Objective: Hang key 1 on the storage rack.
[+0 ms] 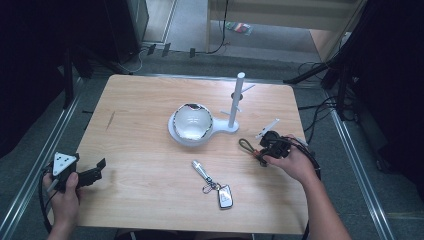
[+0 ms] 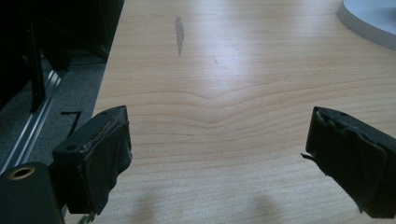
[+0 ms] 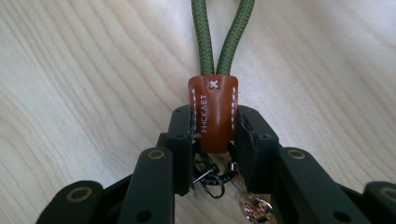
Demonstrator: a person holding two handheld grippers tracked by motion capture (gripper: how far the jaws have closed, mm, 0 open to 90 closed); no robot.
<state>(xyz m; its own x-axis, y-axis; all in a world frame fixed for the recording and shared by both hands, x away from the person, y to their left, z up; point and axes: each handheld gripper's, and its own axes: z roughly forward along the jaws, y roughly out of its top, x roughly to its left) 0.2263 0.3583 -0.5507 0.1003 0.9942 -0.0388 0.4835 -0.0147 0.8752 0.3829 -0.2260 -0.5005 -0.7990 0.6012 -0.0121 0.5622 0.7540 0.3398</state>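
A keychain with a green cord loop (image 3: 223,32) and a brown leather tab (image 3: 213,109) lies on the wooden table (image 1: 150,165) at the right. My right gripper (image 3: 214,135) is shut on the leather tab, both pads pressing its sides, with key rings under the jaws. In the high view the right gripper (image 1: 267,147) sits over this keychain (image 1: 246,146). A second key set with a car fob (image 1: 225,196) and a metal strap (image 1: 201,170) lies at the front centre. My left gripper (image 1: 95,172) rests at the table's left edge, open (image 2: 217,158) over bare wood.
A shiny bowl (image 1: 192,121) sits on the white base (image 1: 220,131) of a peg stand whose post (image 1: 236,100) rises at the back centre. A dark scratch (image 2: 179,32) marks the wood. Beyond the table's edges are metal rails and cables on the floor.
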